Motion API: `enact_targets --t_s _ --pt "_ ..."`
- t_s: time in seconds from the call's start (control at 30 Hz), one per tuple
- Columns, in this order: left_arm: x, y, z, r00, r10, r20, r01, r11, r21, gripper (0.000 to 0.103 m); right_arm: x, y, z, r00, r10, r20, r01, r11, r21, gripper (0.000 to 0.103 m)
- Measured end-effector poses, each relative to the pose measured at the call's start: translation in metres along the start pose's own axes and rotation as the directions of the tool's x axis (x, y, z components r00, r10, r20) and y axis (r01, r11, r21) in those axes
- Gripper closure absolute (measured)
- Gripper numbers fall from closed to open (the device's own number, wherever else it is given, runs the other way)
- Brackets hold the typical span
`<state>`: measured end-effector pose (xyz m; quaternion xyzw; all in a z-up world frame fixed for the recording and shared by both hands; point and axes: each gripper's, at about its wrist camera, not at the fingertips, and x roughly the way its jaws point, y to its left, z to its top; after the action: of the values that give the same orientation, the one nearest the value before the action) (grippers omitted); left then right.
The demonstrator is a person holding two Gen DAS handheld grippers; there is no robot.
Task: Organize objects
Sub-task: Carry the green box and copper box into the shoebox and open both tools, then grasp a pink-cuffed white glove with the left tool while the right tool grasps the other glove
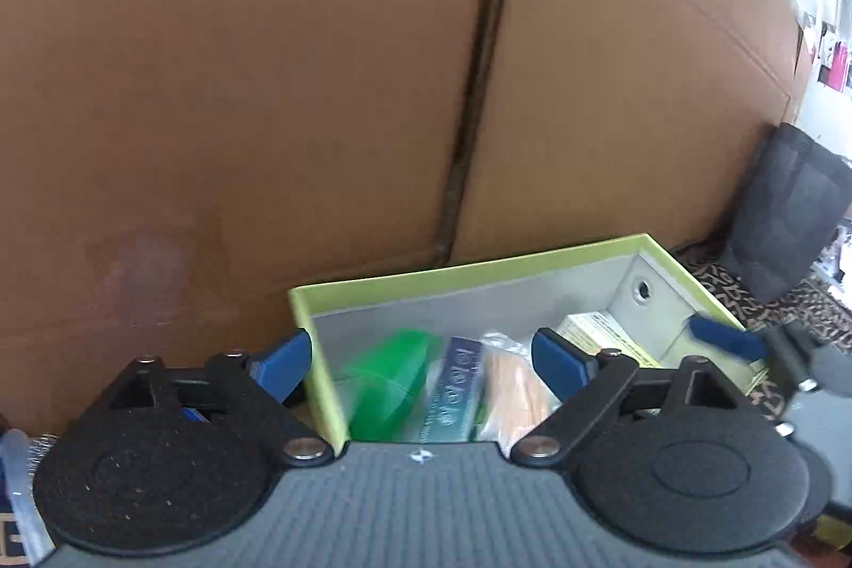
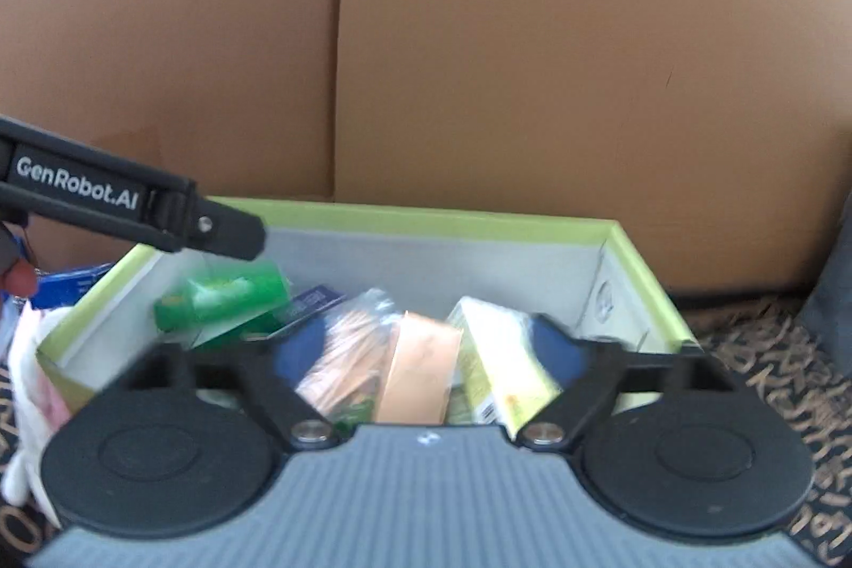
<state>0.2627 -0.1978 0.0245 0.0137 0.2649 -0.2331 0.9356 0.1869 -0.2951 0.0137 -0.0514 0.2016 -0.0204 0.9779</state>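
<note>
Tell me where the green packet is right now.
Inside the green-rimmed box, at its left end in the right wrist view: the green packet beside the clear bag.

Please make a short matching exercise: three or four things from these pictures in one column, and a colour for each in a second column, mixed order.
Things:
1. storage box rim
2. plastic packet at the box's left
3. big carton behind the box
4. pads of the left tool

Colours:
A. brown
B. blue
C. lime green
D. bright green

Pairs: 1-C, 2-D, 3-A, 4-B
</note>
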Motion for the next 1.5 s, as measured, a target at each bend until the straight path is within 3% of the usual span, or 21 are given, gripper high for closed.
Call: enact_targets --t_s 0.1,0.2,0.47,0.7,0.87,1.0,1.1,1.2,1.27,1.3,1.37,1.4,1.43,1.5 --pt "-0.009 -0.003 -0.005 1.0 0.016 0.015 -0.016 1.0 0.027 0.01 -0.012 -0.006 0.001 1.0 -0.008 0.012 0.008 1.0 -0.001 0.0" --pt "-0.025 -0.004 -0.01 0.999 0.008 0.036 -0.009 1.0 0.023 0.01 -0.026 -0.004 0.0 1.0 0.0 0.015 0.0 1.0 0.018 0.0" --pt "-0.114 0.011 -0.052 0.994 0.022 0.107 -0.021 1.0 -0.01 0.008 -0.087 0.014 -0.01 0.995 0.078 0.058 -0.081 0.996 0.046 0.0" --pt "-0.168 0.046 -0.118 0.993 0.114 0.01 -0.112 0.986 -0.127 0.007 -0.136 0.058 -0.046 0.979 0.203 0.012 -0.203 0.974 0.096 0.0" --pt "-0.195 0.081 -0.157 0.979 0.195 -0.06 -0.204 0.946 -0.251 0.008 -0.135 0.095 -0.072 0.946 0.317 -0.068 -0.307 0.943 0.126 0.0" --pt "-0.207 0.099 -0.166 0.966 0.248 -0.072 -0.259 0.929 -0.265 0.008 -0.131 0.124 -0.067 0.928 0.359 -0.099 -0.353 0.933 0.073 0.0" --pt "-0.213 0.11 -0.166 0.959 0.277 -0.066 -0.284 0.914 -0.29 0.008 -0.116 0.14 -0.056 0.929 0.358 -0.096 -0.357 0.934 0.028 0.0" --pt "-0.218 0.12 -0.167 0.962 0.265 -0.068 -0.272 0.907 -0.32 0.008 -0.086 0.148 -0.048 0.949 0.294 -0.112 -0.295 0.955 0.009 0.001" --pt "-0.219 0.125 -0.168 0.962 0.266 -0.062 -0.272 0.907 -0.323 0.008 -0.066 0.148 -0.046 0.951 0.274 -0.145 -0.274 0.962 0.022 0.005" --pt "-0.22 0.127 -0.168 0.962 0.269 -0.058 -0.273 0.906 -0.324 0.008 -0.057 0.149 -0.045 0.948 0.273 -0.163 -0.271 0.962 0.032 0.014" --pt "-0.219 0.13 -0.167 0.962 0.268 -0.056 -0.271 0.904 -0.332 0.008 -0.043 0.152 -0.047 0.94 0.275 -0.203 -0.273 0.961 0.039 0.036" --pt "-0.217 0.132 -0.167 0.963 0.264 -0.059 -0.269 0.902 -0.338 0.008 -0.038 0.155 -0.049 0.933 0.284 -0.222 -0.282 0.959 0.039 0.056" --pt "-0.216 0.133 -0.165 0.964 0.257 -0.062 -0.262 0.902 -0.344 0.008 -0.039 0.158 -0.05 0.926 0.301 -0.227 -0.3 0.953 0.039 0.068" --pt "-0.214 0.135 -0.163 0.969 0.241 -0.059 -0.247 0.903 -0.351 0.008 -0.053 0.167 -0.053 0.916 0.34 -0.212 -0.345 0.938 0.011 0.082"
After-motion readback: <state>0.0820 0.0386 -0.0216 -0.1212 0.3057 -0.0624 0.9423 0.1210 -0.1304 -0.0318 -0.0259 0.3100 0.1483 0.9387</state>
